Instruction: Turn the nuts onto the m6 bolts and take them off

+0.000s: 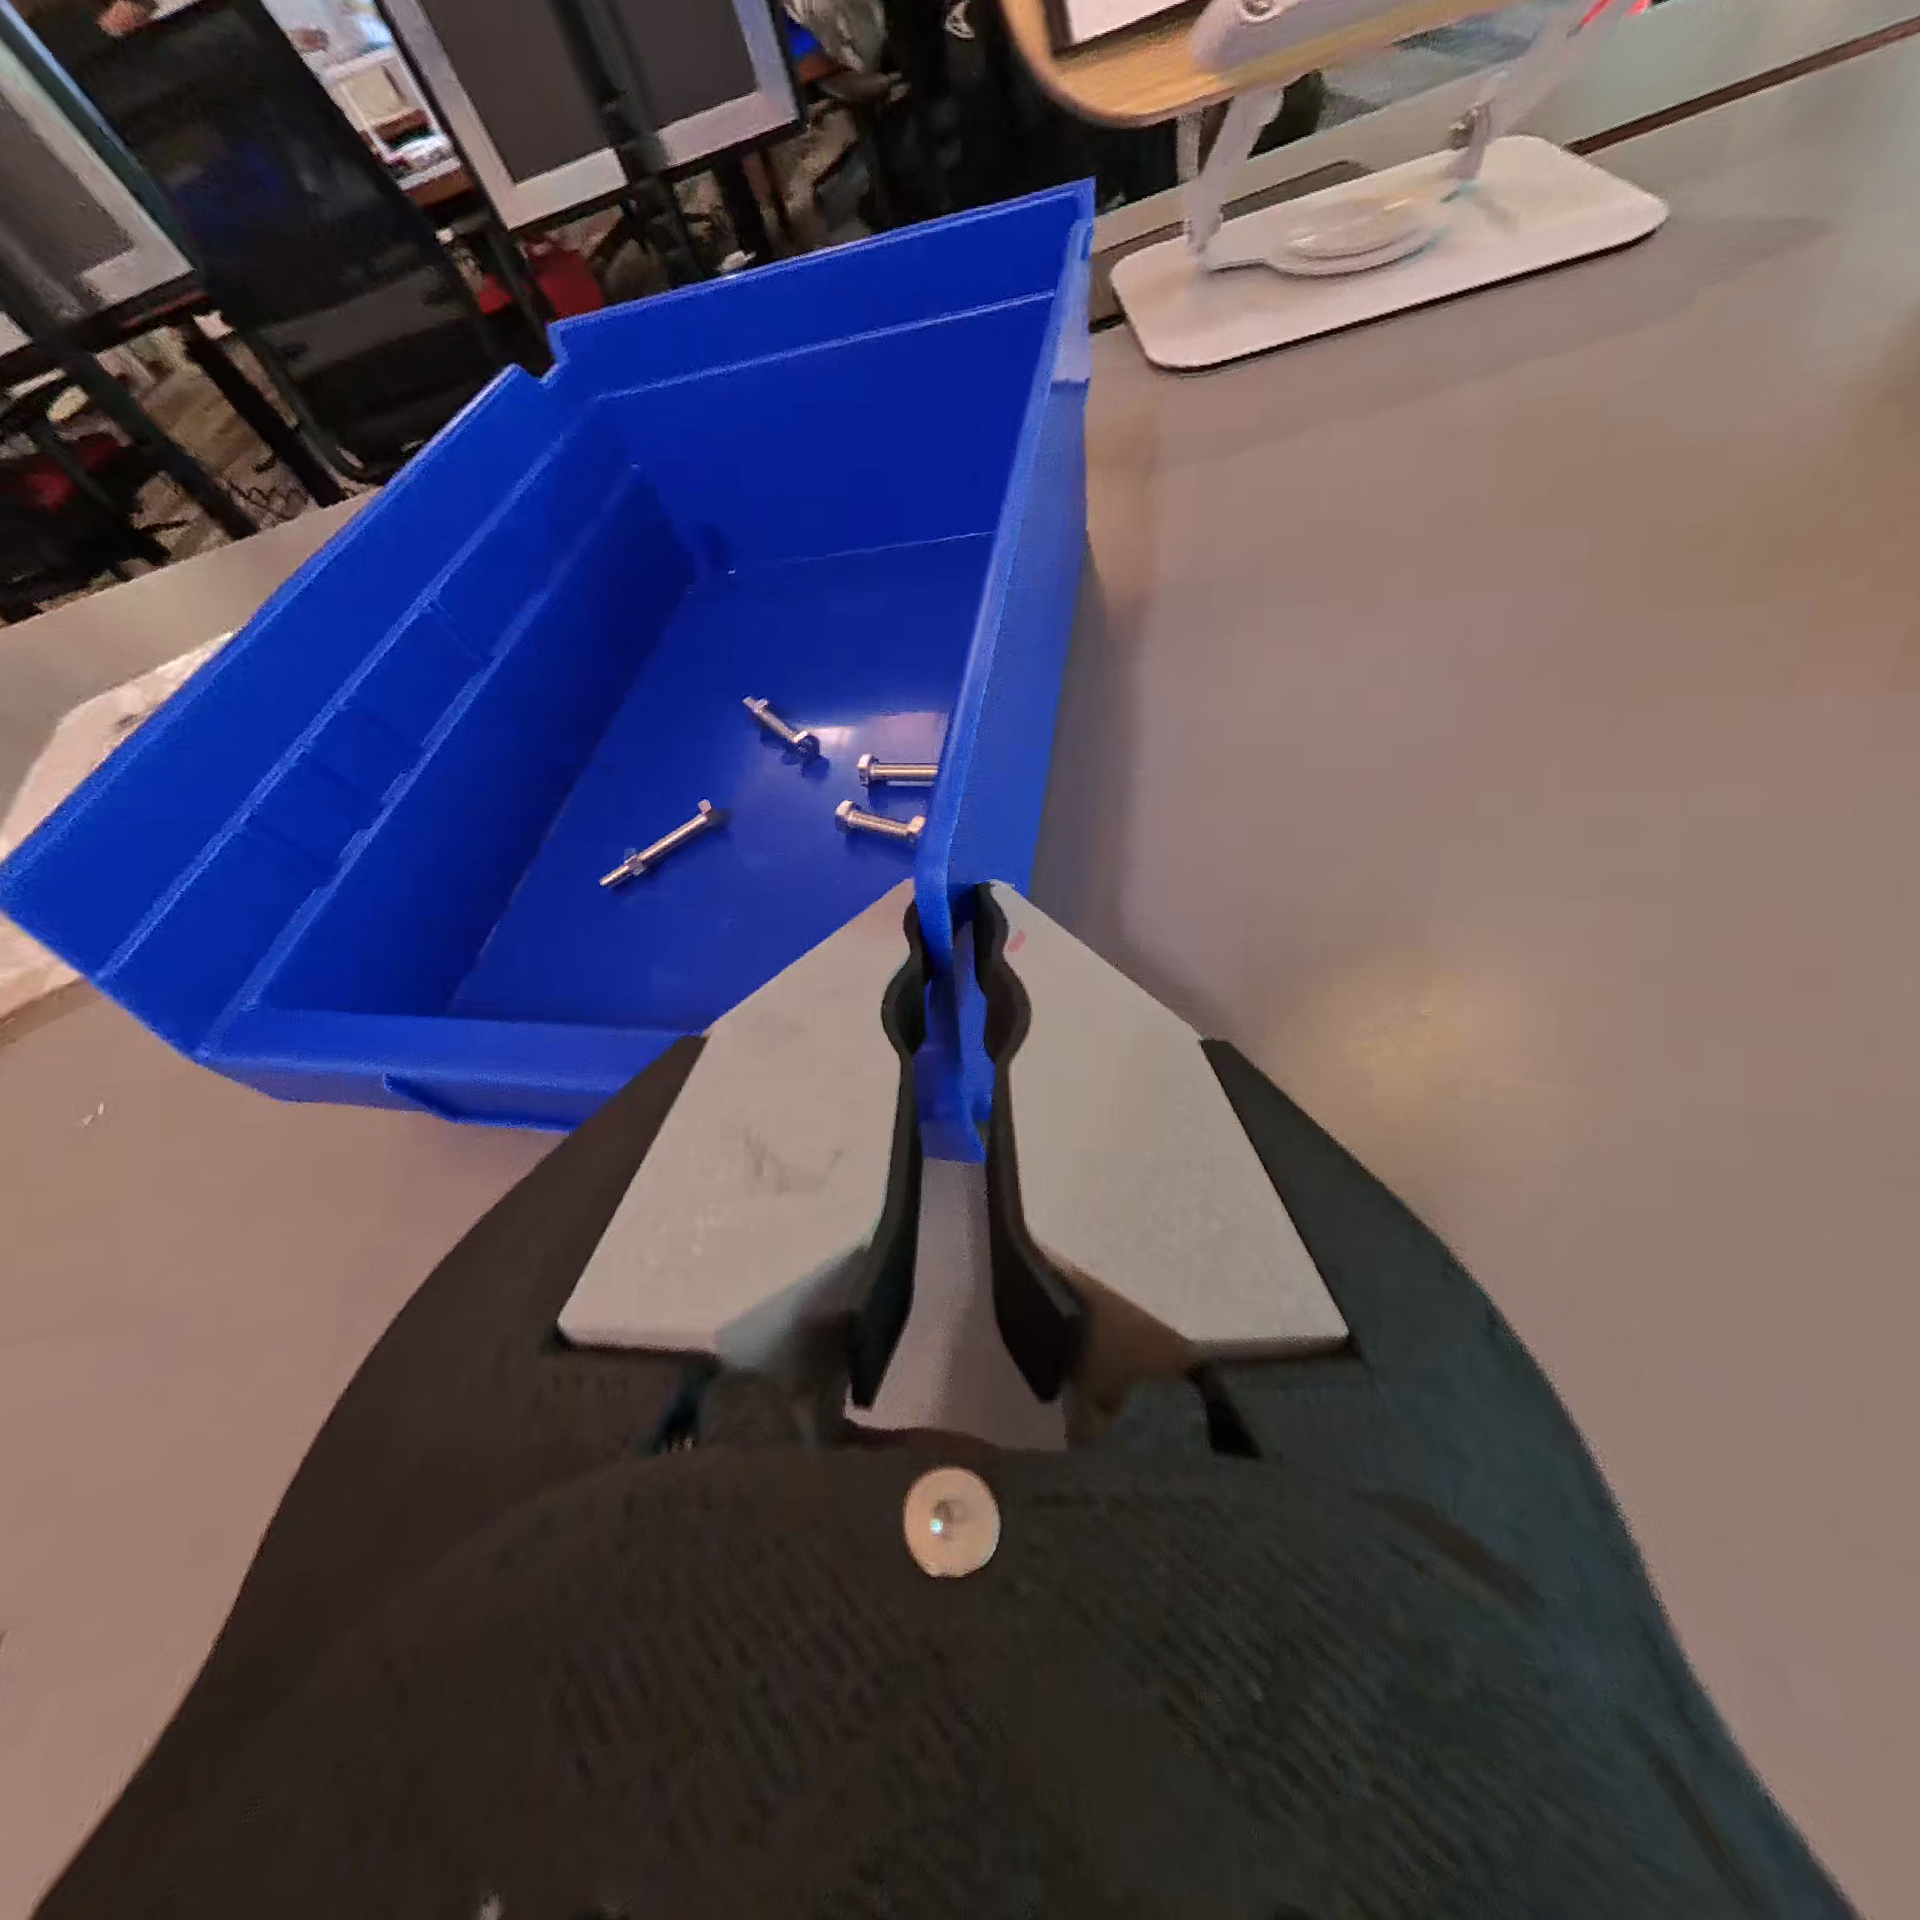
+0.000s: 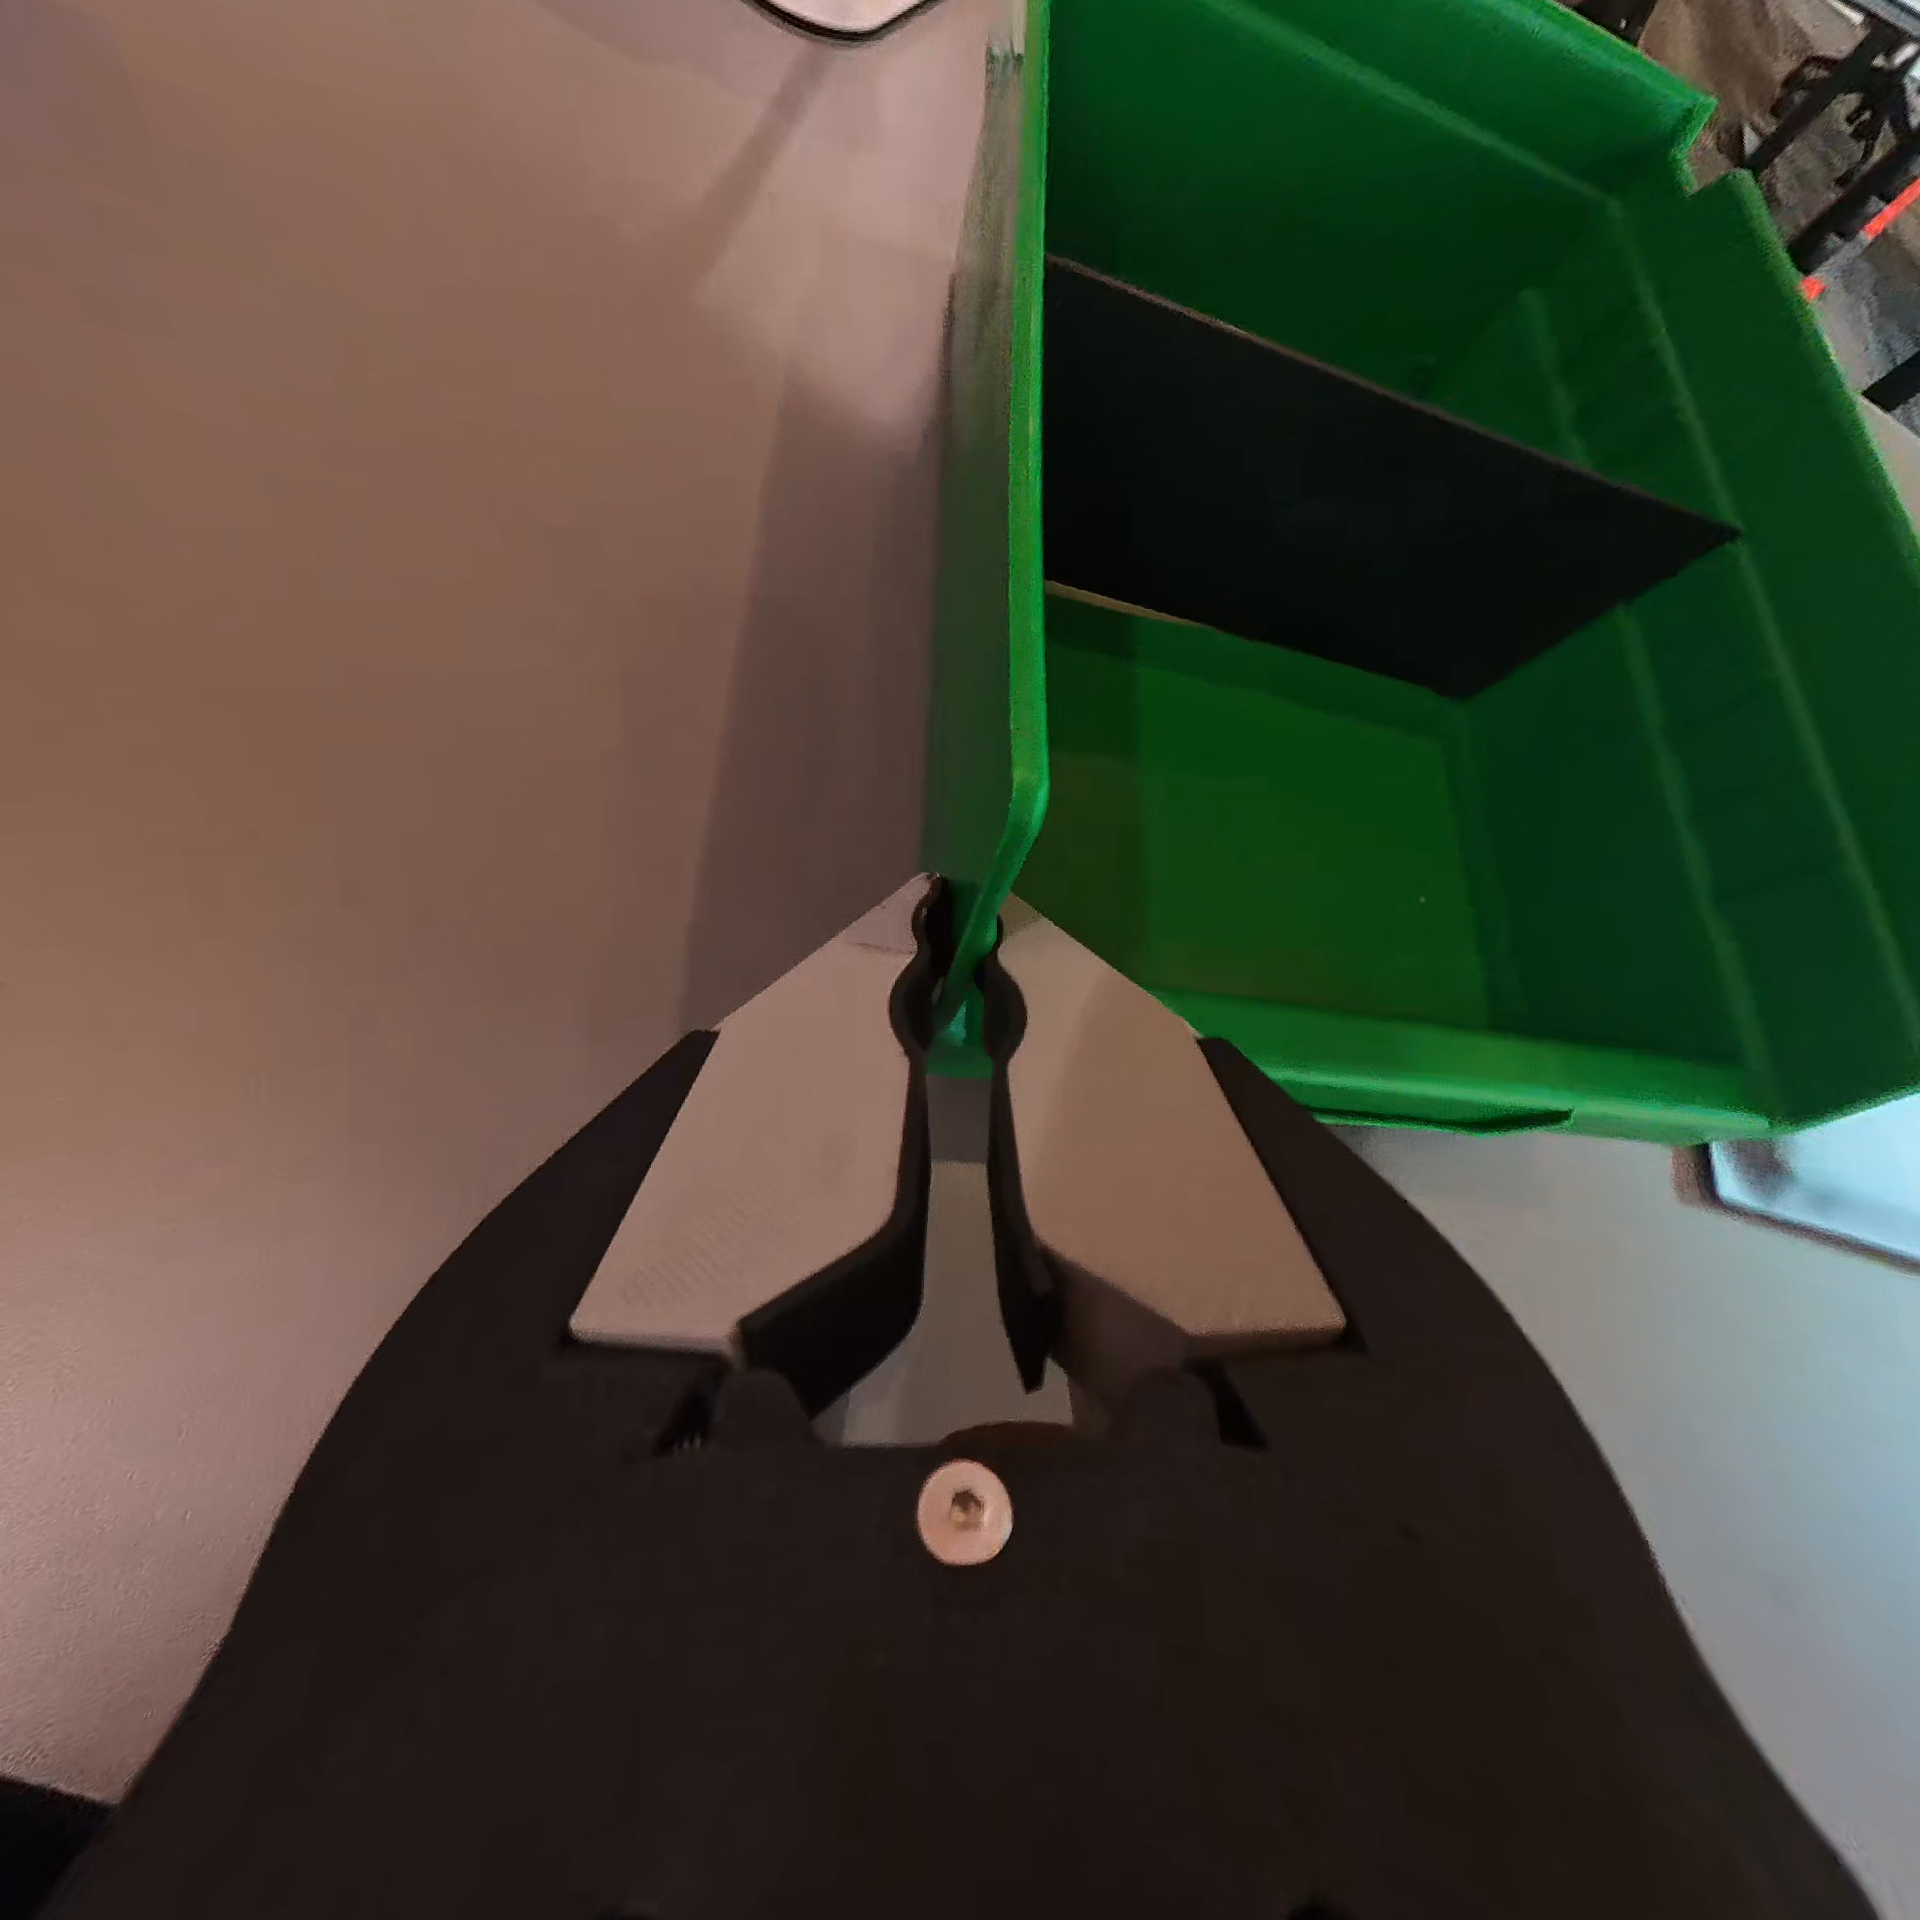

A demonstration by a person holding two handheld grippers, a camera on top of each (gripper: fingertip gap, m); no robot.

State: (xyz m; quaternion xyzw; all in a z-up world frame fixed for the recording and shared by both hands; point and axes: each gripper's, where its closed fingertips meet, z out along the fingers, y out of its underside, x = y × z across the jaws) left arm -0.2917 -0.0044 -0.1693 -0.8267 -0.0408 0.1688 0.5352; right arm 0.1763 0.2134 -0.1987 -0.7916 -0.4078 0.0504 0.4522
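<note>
A blue bin (image 1: 582,644) sits on the grey table in the left wrist view. Several silver bolts lie on its floor near the right wall: a long one (image 1: 662,844) with a nut near its end, and shorter ones (image 1: 781,723), (image 1: 896,771), (image 1: 879,823). My left gripper (image 1: 948,914) is shut on the blue bin's right wall at its near corner. In the right wrist view a green bin (image 2: 1558,831) has a black divider (image 2: 1351,499) across it; the near compartment looks empty. My right gripper (image 2: 961,925) is shut on the green bin's left wall at the near corner.
A white stand with a flat base (image 1: 1382,249) stands on the grey table (image 1: 1455,727) behind and right of the blue bin. Clear plastic (image 1: 62,935) lies at the blue bin's left. A pale flat object (image 2: 1818,1195) lies right of the green bin. Tip to tip, the grippers are about 50 cm apart.
</note>
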